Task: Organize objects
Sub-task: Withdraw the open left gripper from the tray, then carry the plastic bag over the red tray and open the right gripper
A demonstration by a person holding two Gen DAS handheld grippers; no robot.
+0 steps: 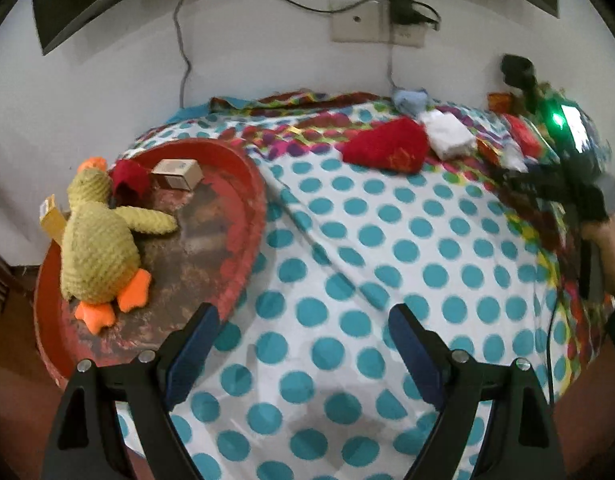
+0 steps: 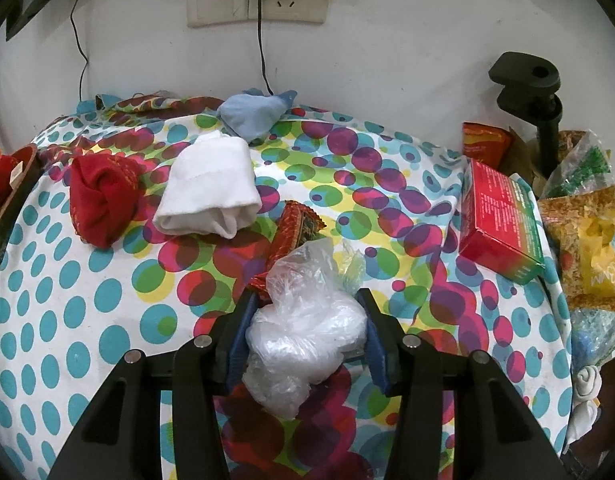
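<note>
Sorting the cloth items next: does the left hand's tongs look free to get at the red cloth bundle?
Probably yes: the left tongs stand open and empty, with only bare spotted bedsheet before the red cloth bundle.

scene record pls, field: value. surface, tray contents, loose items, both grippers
surface: dotted cloth
tray: red tray, holds plush duck, small box, red cloth
loose: red bundle, white bundle, blue bundle, red box, snack packets
left gripper: open, empty, over cloth
right gripper: shut on plastic bag
</note>
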